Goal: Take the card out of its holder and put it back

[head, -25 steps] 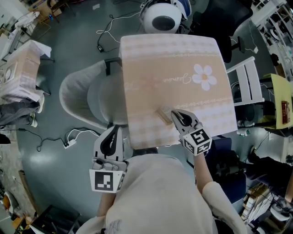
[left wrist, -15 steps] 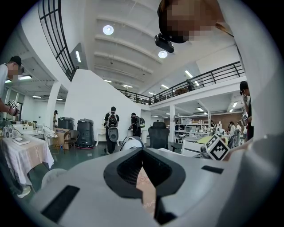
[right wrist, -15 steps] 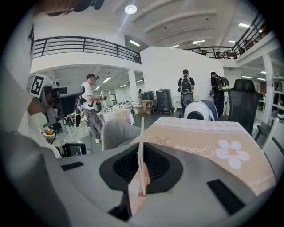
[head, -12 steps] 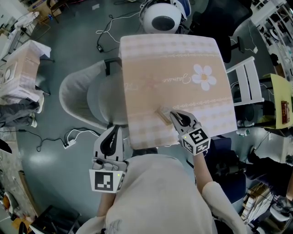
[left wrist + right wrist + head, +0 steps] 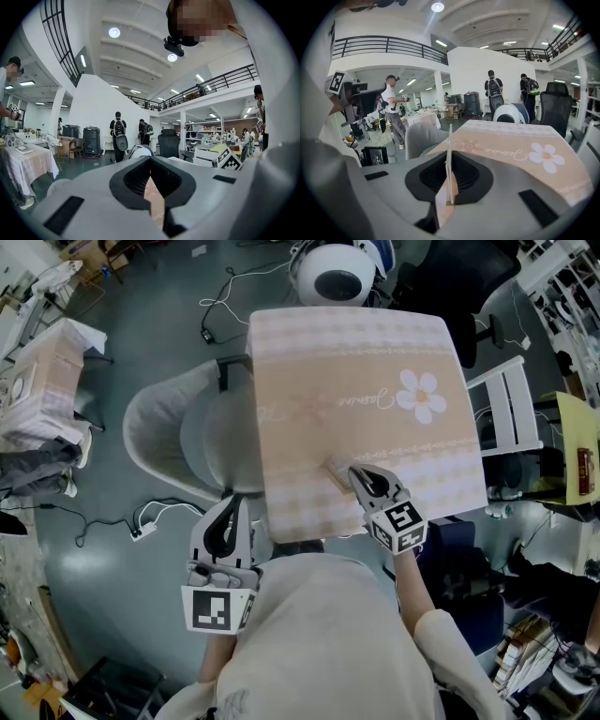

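Observation:
A small beige card holder [image 5: 336, 472] lies low over the near part of the table [image 5: 309, 362], which has a beige flowered cloth. My right gripper [image 5: 357, 478] is shut on the holder's near end. In the right gripper view the holder [image 5: 449, 161] stands edge-on between the jaws as a thin sheet; I cannot tell card from sleeve. My left gripper [image 5: 232, 505] hangs off the table's left near corner, over the floor, with its jaws together. In the left gripper view only a sliver of patterned cloth [image 5: 155, 200] shows through the slit.
A grey tub chair [image 5: 173, 437] stands against the table's left side. A white chair [image 5: 511, 409] is at the right and a round white device [image 5: 335, 282] is beyond the far edge. Cables and a power strip [image 5: 142, 534] lie on the floor at left.

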The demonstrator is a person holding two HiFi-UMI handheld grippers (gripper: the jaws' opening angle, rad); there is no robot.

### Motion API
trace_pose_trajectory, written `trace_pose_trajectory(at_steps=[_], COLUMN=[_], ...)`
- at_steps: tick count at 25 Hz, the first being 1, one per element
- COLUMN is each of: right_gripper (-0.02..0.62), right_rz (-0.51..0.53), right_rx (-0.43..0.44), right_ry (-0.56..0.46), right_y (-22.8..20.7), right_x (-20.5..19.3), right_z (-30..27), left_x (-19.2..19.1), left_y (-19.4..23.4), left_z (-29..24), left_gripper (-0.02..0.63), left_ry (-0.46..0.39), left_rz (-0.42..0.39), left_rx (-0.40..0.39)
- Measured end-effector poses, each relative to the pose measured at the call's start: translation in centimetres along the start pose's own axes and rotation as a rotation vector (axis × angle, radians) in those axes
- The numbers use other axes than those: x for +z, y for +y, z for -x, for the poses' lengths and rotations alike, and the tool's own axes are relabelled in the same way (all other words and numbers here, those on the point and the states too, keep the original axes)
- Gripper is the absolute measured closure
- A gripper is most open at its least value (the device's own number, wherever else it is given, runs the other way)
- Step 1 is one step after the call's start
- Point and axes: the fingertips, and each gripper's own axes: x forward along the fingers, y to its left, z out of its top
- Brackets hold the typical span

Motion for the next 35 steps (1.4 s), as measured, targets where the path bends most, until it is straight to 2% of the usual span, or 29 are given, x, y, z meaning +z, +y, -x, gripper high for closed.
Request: trace_pose_trajectory(at_steps=[3,17,35], right_gripper=[0.566,0.566,0.566], right_rz=[-0.003,-0.004,0.011], right_rx=[0.001,0.002,0.004], right_ry=[-0.001,0.018,-0.002], right_y=[-0.1,0.0,0.0], right_x=[-0.3,-2.0,-2.5], right_z=[-0.2,-1.1,-1.3], left_x=[0.3,1.0,1.1], left_y=[0.6,6.1,4.7], left_z=[0.2,2.6,2.9], left_gripper=[0.597,0.598,0.598], left_ry=[0.000,-0.003,-0.014], left_rz=[0.007,-0.057,-0.056], left_rx=[0.024,0.180,0.164])
